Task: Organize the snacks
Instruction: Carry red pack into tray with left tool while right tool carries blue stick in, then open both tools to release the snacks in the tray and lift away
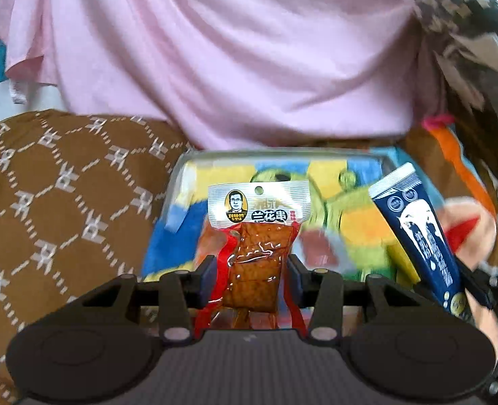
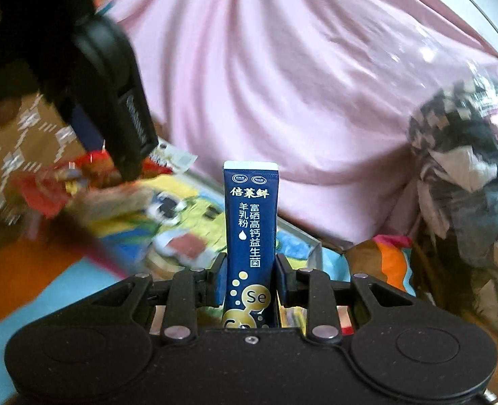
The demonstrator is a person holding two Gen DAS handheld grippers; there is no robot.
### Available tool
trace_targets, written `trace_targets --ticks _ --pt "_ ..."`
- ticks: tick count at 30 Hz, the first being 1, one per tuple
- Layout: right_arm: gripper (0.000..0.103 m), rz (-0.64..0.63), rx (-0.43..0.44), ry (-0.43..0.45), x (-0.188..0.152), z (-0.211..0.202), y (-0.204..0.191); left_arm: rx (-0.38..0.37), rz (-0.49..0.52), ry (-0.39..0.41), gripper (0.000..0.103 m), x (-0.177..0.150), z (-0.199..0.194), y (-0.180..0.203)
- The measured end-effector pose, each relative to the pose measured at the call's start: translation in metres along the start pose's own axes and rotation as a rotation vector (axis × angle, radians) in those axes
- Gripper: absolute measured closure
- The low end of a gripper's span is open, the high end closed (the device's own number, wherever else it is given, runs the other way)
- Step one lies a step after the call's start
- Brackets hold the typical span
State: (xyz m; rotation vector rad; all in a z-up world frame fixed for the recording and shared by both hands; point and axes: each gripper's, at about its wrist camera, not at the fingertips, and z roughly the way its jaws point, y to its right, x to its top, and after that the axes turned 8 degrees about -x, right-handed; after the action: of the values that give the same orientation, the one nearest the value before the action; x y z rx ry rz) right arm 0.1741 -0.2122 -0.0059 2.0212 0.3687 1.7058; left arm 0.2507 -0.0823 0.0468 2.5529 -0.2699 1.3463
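My left gripper (image 1: 250, 270) is shut on a clear snack packet of brown tofu skewers (image 1: 257, 229) with a silver header and red trim, held upright over a clear box (image 1: 184, 182) with a colourful cartoon bottom. My right gripper (image 2: 250, 270) is shut on a dark blue stick sachet of goat milk powder (image 2: 250, 222), held upright. That sachet also shows in the left wrist view (image 1: 421, 233), tilted at the box's right side. The left gripper shows in the right wrist view (image 2: 127, 125), upper left, above the red packet (image 2: 46, 189).
A pink cloth (image 1: 232, 50) hangs behind the box. A brown patterned fabric (image 1: 56, 195) lies to the left. A black-and-white checked cloth (image 2: 458, 155) and an orange-and-blue fabric (image 2: 390, 260) lie at the right. The clear box's rim (image 2: 303, 233) shows in the right wrist view.
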Motion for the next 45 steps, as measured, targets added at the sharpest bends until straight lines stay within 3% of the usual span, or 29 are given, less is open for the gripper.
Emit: trace_targets --ticks 9,16,25,30,33,36,38,45 --pt "0.073 0.287 -0.012 -0.015 -0.007 0.059 0.032 -0.027 -0.042 0.006 0.055 0.034 0.069 0.028" --pt "0.072 0.283 0.048 -0.143 -0.026 0.092 0.026 0.015 0.032 -0.047 0.054 0.021 0.107 0.059" --pt "0.068 0.340 0.080 -0.182 -0.038 0.102 0.029 0.066 -0.009 -0.067 0.043 0.023 0.114 0.059" --pt "0.044 0.362 0.080 -0.189 -0.036 0.099 0.033 0.074 -0.042 -0.070 0.035 0.020 0.108 0.055" --pt "0.026 0.376 0.078 -0.183 -0.033 0.095 0.038 0.089 -0.031 -0.043 0.018 0.020 0.097 0.054" --pt "0.008 0.374 0.071 -0.172 -0.027 0.087 0.043 0.088 -0.035 -0.021 0.016 0.025 0.085 0.052" --pt "0.003 0.374 0.065 -0.168 -0.024 0.080 0.047 0.075 -0.052 -0.009 0.015 0.029 0.074 0.050" --pt "0.001 0.376 0.034 -0.114 0.005 0.045 0.065 0.061 -0.084 0.082 0.000 0.039 0.023 0.042"
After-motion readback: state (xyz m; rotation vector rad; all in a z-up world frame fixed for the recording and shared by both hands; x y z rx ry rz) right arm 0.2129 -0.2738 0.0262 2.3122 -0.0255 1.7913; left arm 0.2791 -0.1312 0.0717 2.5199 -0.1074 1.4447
